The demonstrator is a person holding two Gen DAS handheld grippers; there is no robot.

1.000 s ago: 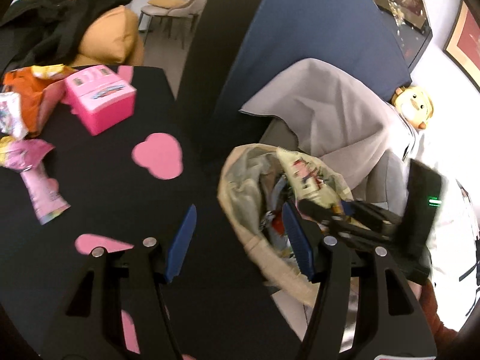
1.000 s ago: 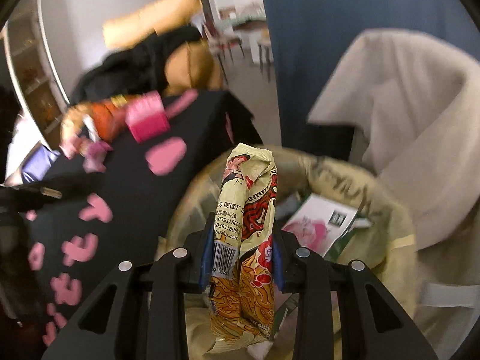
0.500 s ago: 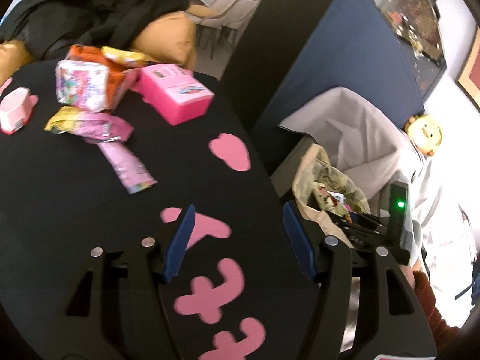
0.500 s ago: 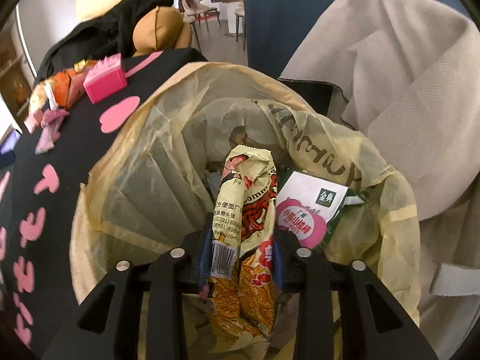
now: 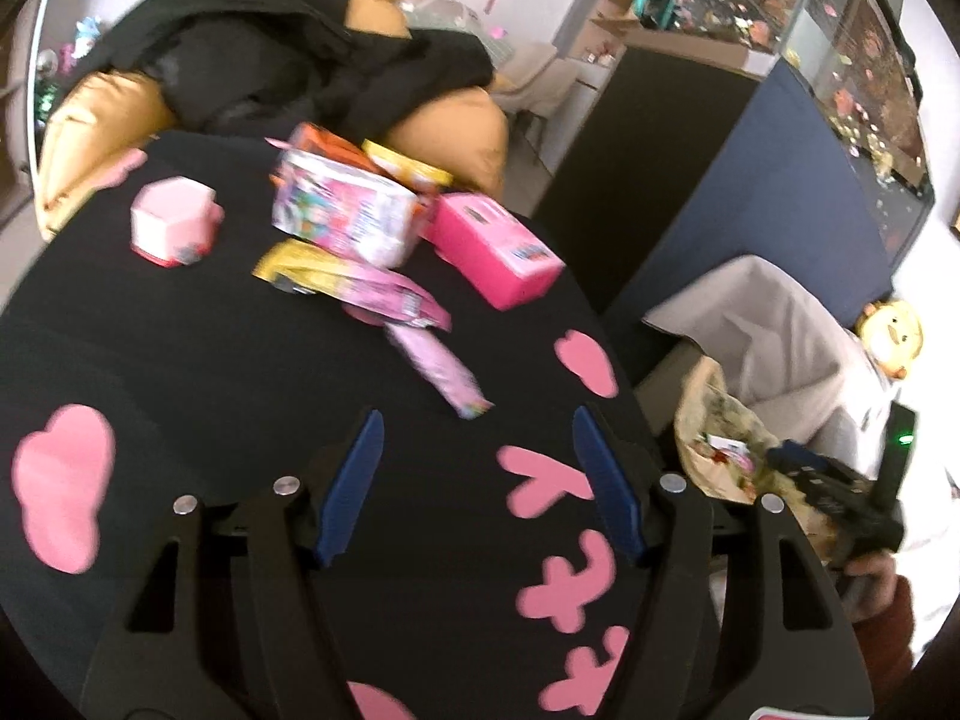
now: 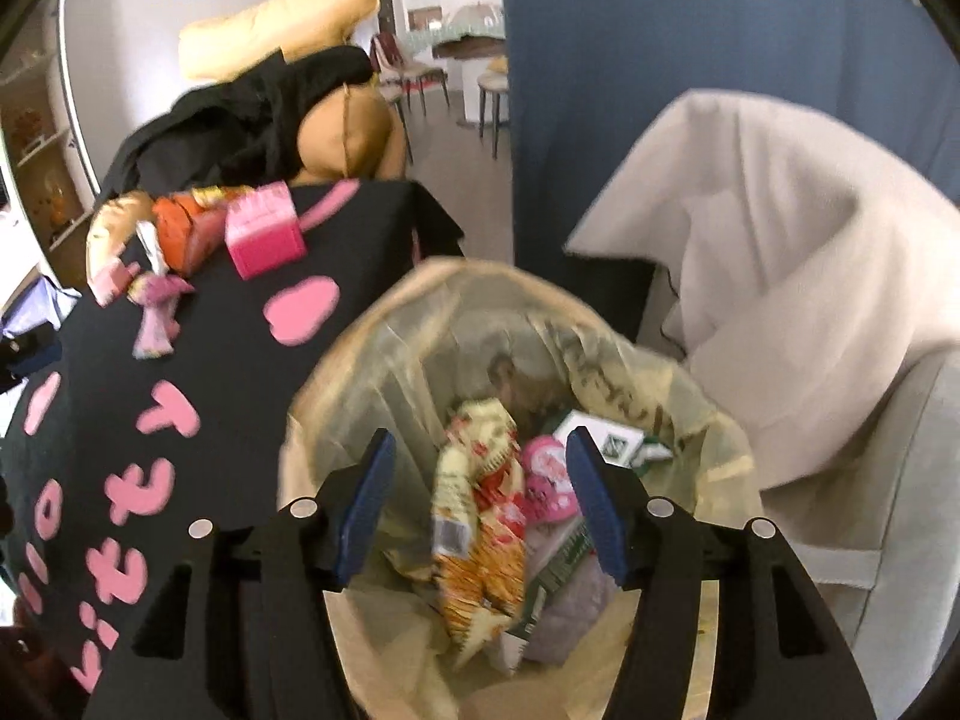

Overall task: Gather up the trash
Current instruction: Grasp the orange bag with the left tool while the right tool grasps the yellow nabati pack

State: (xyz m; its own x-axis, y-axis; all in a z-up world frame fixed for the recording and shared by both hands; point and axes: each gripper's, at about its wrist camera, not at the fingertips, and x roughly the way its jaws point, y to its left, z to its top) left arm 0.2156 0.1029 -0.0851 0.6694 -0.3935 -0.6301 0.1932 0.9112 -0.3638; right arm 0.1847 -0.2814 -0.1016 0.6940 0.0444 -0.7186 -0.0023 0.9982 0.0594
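Note:
My right gripper (image 6: 477,492) is open above the bin with the yellow bag (image 6: 336,384). The yellow and red snack wrapper (image 6: 480,516) lies loose in the bag among other wrappers. My left gripper (image 5: 477,474) is open and empty over the black table (image 5: 180,372). Ahead of it lie a long pink wrapper (image 5: 438,366), a pink and yellow wrapper (image 5: 354,288), a colourful packet (image 5: 342,216), an orange packet (image 5: 324,141), a pink box (image 5: 498,255) and a small pink tub (image 5: 171,228). The bin also shows at the right in the left wrist view (image 5: 714,456).
The table cloth has pink cloud and letter shapes (image 5: 63,486). A tan cushion with black clothing (image 5: 288,66) lies behind the table. A grey chair with a beige cloth (image 6: 780,252) stands right of the bin. A blue partition (image 6: 660,30) is behind.
My right gripper opened and let go of the snack wrapper, which dropped into the bag. My left gripper swung left from the bin towards the wrappers on the table.

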